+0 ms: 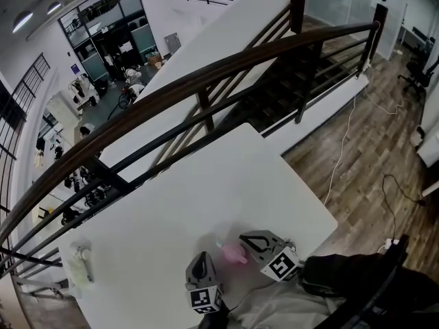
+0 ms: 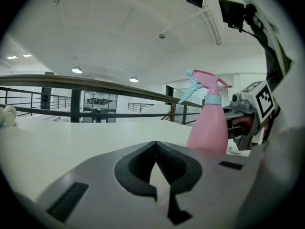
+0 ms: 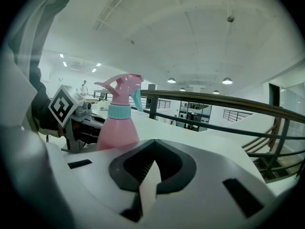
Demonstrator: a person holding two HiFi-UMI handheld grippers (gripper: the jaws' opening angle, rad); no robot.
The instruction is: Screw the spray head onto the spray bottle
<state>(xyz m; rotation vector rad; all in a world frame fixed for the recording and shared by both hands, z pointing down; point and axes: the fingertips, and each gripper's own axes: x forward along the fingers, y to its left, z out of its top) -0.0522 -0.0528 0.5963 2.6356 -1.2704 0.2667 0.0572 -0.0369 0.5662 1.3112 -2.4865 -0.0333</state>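
**Spray Bottle Between Two Closed Claws**

Head view: the pink bottle (image 1: 234, 253) stood on the white tabletop (image 1: 206, 190) near its close edge, between the left claw (image 1: 202, 258) and the right claw (image 1: 245, 239).
Left gripper view: the left claw's jaws were together and empty. The bottle stood upright ahead-right, with the spray head (image 2: 206, 82) on top.
Right gripper view: the right claw's jaws were also together and empty. The bottle stood ahead-left.

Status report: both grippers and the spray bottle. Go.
Left gripper shut, empty; right gripper shut, empty. Pink spray bottle upright on table between them, spray head on its neck. Whitish item at table's left edge, well apart.
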